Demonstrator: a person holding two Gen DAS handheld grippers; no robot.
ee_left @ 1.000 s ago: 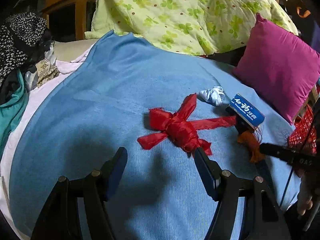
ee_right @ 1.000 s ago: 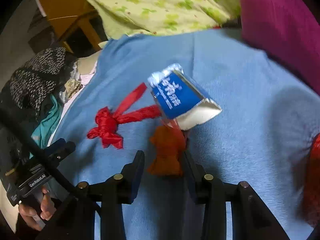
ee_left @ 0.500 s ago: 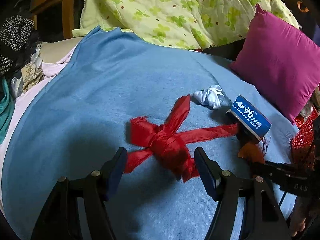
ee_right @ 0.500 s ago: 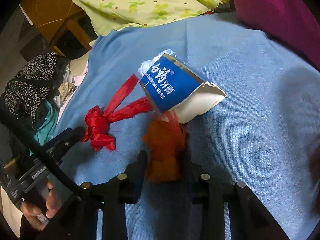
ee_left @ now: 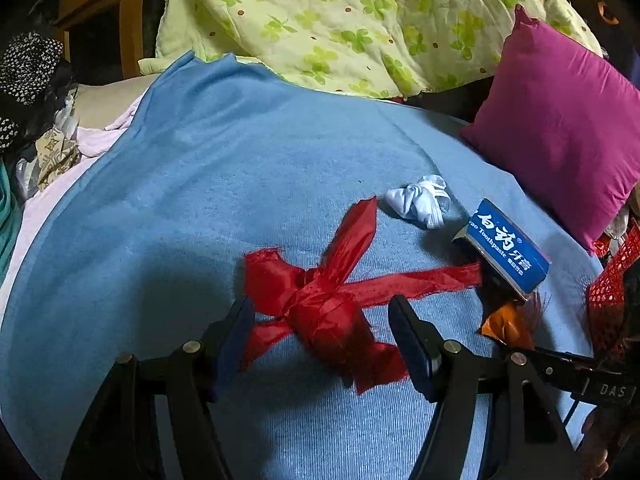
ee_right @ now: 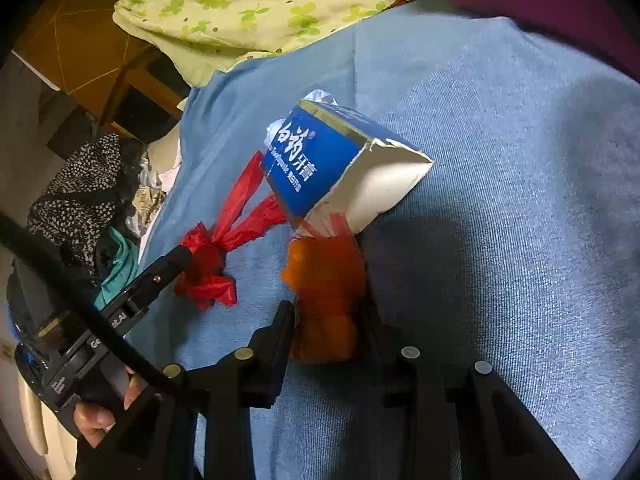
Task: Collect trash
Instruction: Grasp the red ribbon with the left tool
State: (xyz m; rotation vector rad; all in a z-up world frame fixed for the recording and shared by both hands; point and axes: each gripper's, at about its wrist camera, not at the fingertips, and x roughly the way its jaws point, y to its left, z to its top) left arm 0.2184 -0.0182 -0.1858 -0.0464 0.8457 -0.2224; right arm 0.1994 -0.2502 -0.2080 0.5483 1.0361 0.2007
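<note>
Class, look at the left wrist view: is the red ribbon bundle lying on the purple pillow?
No, the red ribbon bundle lies on the blue blanket, apart from the purple pillow.

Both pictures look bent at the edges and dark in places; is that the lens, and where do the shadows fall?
Left wrist view: fisheye lens bows the blue blanket and blackens the corners; a dark shadow lies left of the red ribbon, which is sharp. Right wrist view: same curving; shadow falls right of the orange wrapper, the toothpaste box is readable, and the magenta pillow is blurred.
</note>
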